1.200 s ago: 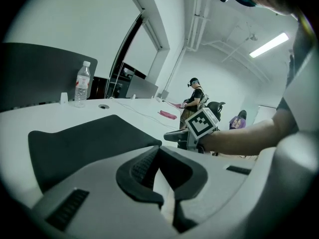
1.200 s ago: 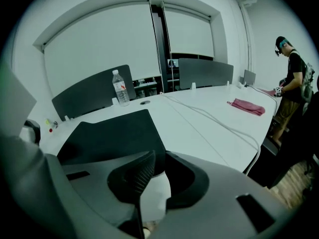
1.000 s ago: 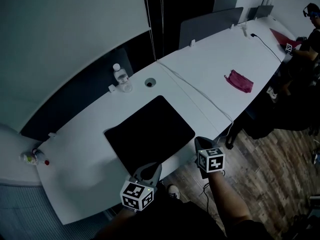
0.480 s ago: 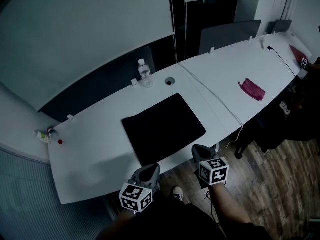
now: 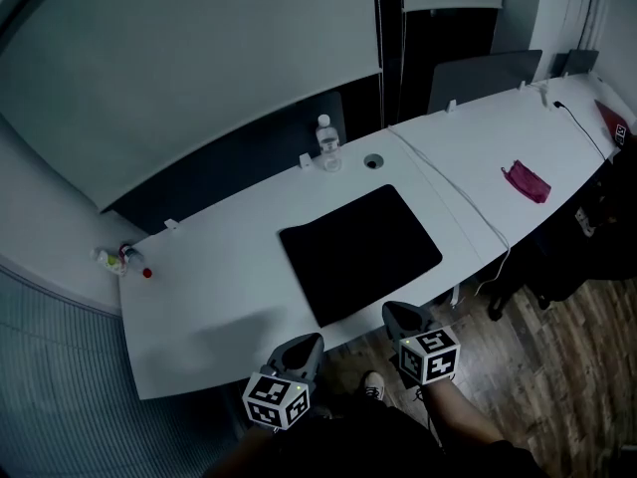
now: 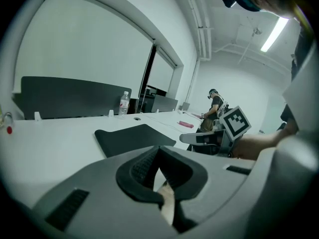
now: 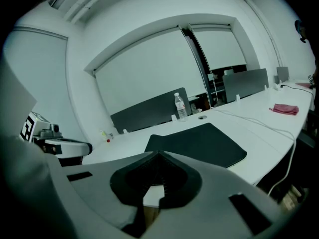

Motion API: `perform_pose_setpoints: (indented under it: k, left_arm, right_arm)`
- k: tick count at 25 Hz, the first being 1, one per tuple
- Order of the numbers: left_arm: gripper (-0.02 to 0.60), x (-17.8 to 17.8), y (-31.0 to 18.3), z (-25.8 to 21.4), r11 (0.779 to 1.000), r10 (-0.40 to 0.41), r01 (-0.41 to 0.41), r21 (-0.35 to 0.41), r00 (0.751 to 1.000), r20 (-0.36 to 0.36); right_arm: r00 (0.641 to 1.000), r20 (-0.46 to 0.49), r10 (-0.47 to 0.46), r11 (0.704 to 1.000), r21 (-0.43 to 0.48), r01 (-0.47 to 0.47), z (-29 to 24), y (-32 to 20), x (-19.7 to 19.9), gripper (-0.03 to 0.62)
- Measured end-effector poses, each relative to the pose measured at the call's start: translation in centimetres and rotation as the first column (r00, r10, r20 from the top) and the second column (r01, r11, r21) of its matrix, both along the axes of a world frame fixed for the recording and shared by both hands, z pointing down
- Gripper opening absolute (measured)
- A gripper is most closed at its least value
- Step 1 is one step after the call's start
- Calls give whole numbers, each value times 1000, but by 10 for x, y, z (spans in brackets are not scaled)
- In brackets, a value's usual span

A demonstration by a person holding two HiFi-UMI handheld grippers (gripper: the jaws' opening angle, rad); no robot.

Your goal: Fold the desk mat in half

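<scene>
The black desk mat (image 5: 360,252) lies flat and unfolded on the white desk (image 5: 219,297), also seen in the left gripper view (image 6: 132,136) and the right gripper view (image 7: 199,143). My left gripper (image 5: 307,341) hangs off the desk's front edge, short of the mat's near left corner. My right gripper (image 5: 394,311) is just off the edge below the mat's near right side. Both point towards the mat without touching it. Each pair of jaws is shut with nothing between them, left (image 6: 159,148) and right (image 7: 158,154).
A water bottle (image 5: 325,143) and a round cable hole (image 5: 373,161) sit behind the mat. A white cable (image 5: 468,205) crosses the desk to the right, with a pink cloth (image 5: 528,181) beyond it. Small items (image 5: 114,259) stand at the far left. Wooden floor (image 5: 557,366) lies below.
The view has pulled back and swung left, so the desk and mat sit further right and further off. Both grippers have drawn away from the mat's near edge, off the desk front.
</scene>
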State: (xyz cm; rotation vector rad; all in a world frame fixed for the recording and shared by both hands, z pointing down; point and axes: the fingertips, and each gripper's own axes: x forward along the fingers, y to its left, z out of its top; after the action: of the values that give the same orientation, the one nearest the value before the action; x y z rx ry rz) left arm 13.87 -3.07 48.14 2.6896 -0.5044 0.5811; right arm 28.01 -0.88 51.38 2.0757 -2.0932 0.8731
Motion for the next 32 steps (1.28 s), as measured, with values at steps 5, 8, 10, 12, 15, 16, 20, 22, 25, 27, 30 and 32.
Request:
perform_pose_setpoints:
  k: [5, 8, 10, 12, 15, 16, 20, 22, 25, 27, 30, 32]
  left_arm:
    - [6, -37, 1, -1, 999, 30, -30, -11, 999, -12]
    - [6, -57, 1, -3, 999, 52, -52, -11, 998, -25]
    - [6, -70, 1, -4, 998, 61, -62, -13, 998, -34]
    - [6, -81, 1, -5, 997, 72, -73, -15, 996, -47]
    - [6, -96, 3, -3, 996, 89, -91, -20, 994, -63]
    - [6, -100, 4, -2, 995, 97, -98, -23, 993, -66]
    - [6, -116, 11, 3, 991, 125, -128, -33, 990, -69]
    - [6, -123, 15, 6, 989, 136, -139, -39, 988, -70]
    - [6, -132, 22, 8, 987, 151, -155, -47, 986, -68]
    - [6, -136, 25, 11, 985, 163, -166, -52, 984, -69]
    - [6, -140, 31, 14, 980, 184, -189, -60, 980, -74]
    - [6, -143, 35, 16, 977, 200, -205, -65, 977, -79]
  right_arm:
    - [1000, 2, 23, 1000, 2, -23, -7, 6, -41, 23]
    - [999, -14, 43, 999, 10, -43, -15, 10, -62, 23]
    - [998, -22, 56, 998, 13, -55, -19, 15, -77, 23]
    - [997, -27, 70, 997, 14, -70, -23, 21, -90, 23]
    - [995, -29, 92, 996, 21, -91, -27, 29, -109, 23]
    - [995, -27, 99, 995, 23, -98, -28, 32, -115, 23]
    - [992, -26, 126, 992, 25, -125, -31, 45, -137, 23]
    - [991, -29, 133, 991, 24, -132, -31, 51, -147, 23]
    - [989, -31, 144, 989, 25, -143, -31, 60, -160, 23]
    - [989, -33, 148, 989, 26, -147, -32, 64, -168, 23]
    - [988, -37, 152, 988, 24, -151, -31, 70, -179, 23]
    - [986, -40, 162, 987, 20, -161, -30, 74, -183, 23]
